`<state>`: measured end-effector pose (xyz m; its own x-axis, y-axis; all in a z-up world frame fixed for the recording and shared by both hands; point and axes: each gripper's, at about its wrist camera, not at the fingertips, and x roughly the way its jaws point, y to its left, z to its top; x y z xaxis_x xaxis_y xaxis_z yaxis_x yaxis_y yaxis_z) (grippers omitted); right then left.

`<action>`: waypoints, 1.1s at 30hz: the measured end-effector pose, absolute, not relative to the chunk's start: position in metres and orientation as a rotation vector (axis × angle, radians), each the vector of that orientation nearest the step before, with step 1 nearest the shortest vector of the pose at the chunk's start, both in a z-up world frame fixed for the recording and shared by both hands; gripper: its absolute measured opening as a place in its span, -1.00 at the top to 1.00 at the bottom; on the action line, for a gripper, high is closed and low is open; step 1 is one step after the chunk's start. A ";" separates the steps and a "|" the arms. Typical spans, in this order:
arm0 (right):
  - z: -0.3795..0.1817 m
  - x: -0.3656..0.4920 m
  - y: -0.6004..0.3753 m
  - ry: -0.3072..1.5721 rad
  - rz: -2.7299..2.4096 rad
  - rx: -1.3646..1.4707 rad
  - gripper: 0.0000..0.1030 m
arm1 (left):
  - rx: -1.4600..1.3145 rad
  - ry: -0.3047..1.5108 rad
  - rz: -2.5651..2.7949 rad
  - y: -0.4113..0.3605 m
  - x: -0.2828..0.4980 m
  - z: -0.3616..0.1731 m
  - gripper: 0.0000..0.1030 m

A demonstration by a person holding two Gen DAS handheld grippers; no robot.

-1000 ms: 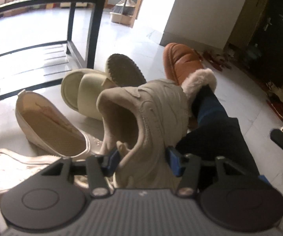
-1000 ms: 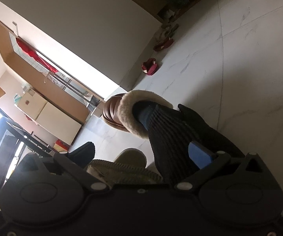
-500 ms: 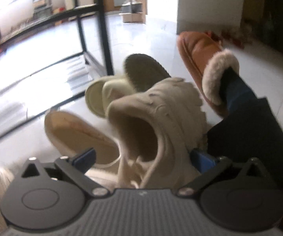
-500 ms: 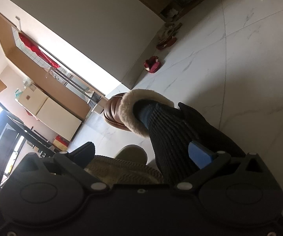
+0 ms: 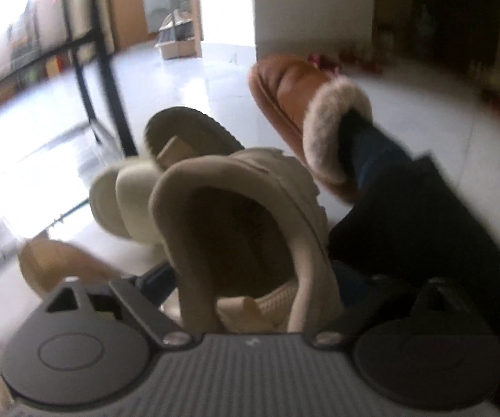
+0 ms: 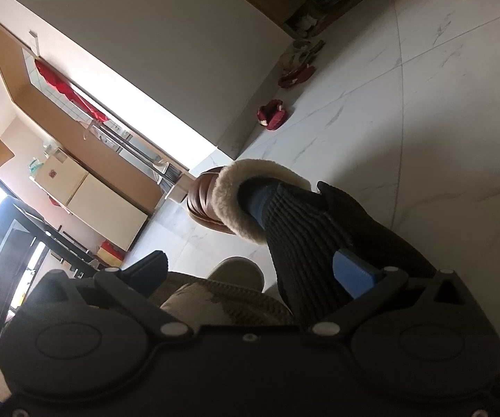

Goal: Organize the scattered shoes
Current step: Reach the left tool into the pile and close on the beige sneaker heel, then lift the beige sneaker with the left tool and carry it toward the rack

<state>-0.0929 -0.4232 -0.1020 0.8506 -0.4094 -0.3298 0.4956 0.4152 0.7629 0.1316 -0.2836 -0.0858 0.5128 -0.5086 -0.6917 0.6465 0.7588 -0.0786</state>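
Observation:
In the left wrist view a beige sneaker (image 5: 250, 229) stands heel-up between the wide-apart fingers of my left gripper (image 5: 322, 278), which is open; whether the fingers touch it I cannot tell. Behind the sneaker lie a cream slipper (image 5: 124, 194) and an olive shoe turned sole-up (image 5: 194, 132). A tan flat shoe (image 5: 51, 264) lies at the lower left. In the right wrist view my right gripper (image 6: 250, 271) is open, with an olive knit shoe (image 6: 222, 295) close under it between the fingers.
A person's foot in a brown fur-lined slipper (image 5: 291, 97) and a dark trouser leg (image 5: 406, 222) stand right of the sneaker; both show in the right wrist view (image 6: 215, 201). A black metal rack (image 5: 100, 66) stands at the left. Red slippers (image 6: 272, 116) lie by the far wall.
My left gripper has opened from its hold on the beige sneaker and has swung left and closer. The right gripper has barely moved.

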 end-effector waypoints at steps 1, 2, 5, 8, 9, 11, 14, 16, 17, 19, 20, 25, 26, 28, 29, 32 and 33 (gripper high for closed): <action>-0.102 -0.093 -0.423 0.097 -0.570 0.990 -1.00 | 0.128 0.778 -0.695 -0.264 0.134 -0.085 -0.69; -0.102 -0.093 -0.422 0.097 -0.570 0.990 -1.00 | 0.082 0.793 -0.688 -0.252 0.135 -0.085 -0.68; -0.103 -0.088 -0.419 0.099 -0.569 0.986 -1.00 | -0.028 0.821 -0.685 -0.219 0.131 -0.083 -0.64; -0.102 -0.084 -0.415 0.104 -0.574 0.977 -1.00 | -0.109 0.831 -0.672 -0.191 0.117 -0.078 -0.58; -0.102 -0.085 -0.415 0.105 -0.575 0.976 -1.00 | -0.132 0.831 -0.669 -0.183 0.112 -0.076 -0.55; -0.100 -0.083 -0.412 0.111 -0.579 0.965 -1.00 | -0.154 0.828 -0.666 -0.173 0.106 -0.074 -0.52; -0.099 -0.081 -0.409 0.118 -0.585 0.956 -1.00 | -0.181 0.806 -0.683 -0.150 0.086 -0.063 -0.48; -0.098 -0.079 -0.406 0.125 -0.589 0.947 -1.00 | -0.184 0.791 -0.696 -0.143 0.079 -0.058 -0.45; -0.098 -0.077 -0.404 0.128 -0.592 0.941 -1.00 | -0.181 0.781 -0.704 -0.141 0.075 -0.055 -0.44; -0.096 -0.078 -0.405 0.136 -0.598 0.931 -1.00 | -0.167 0.750 -0.728 -0.134 0.060 -0.045 -0.42; -0.096 -0.078 -0.403 0.141 -0.600 0.925 -1.00 | -0.161 0.738 -0.735 -0.130 0.055 -0.042 -0.42; -0.093 -0.077 -0.399 0.162 -0.609 0.909 -1.00 | -0.220 0.685 -0.662 -0.069 0.028 -0.026 -0.42; -0.093 -0.076 -0.398 0.166 -0.612 0.907 -1.00 | -0.234 0.674 -0.644 -0.056 0.022 -0.022 -0.42; -0.091 -0.078 -0.399 0.175 -0.617 0.901 -1.00 | -0.263 0.654 -0.608 -0.030 0.011 -0.016 -0.42; -0.090 -0.078 -0.399 0.181 -0.620 0.898 -1.00 | -0.277 0.643 -0.590 -0.016 0.006 -0.013 -0.42; -0.088 -0.078 -0.398 0.199 -0.624 0.887 -1.00 | -0.319 0.611 -0.536 0.024 -0.010 -0.003 -0.42; -0.087 -0.078 -0.398 0.205 -0.624 0.884 -1.00 | -0.333 0.601 -0.518 0.037 -0.016 0.000 -0.42</action>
<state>-0.0779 -0.3975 -0.0872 0.8052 -0.4237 -0.4149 0.5872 0.4717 0.6578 -0.0156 0.0369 0.0005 0.7043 -0.5505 -0.4481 0.3626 0.8217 -0.4396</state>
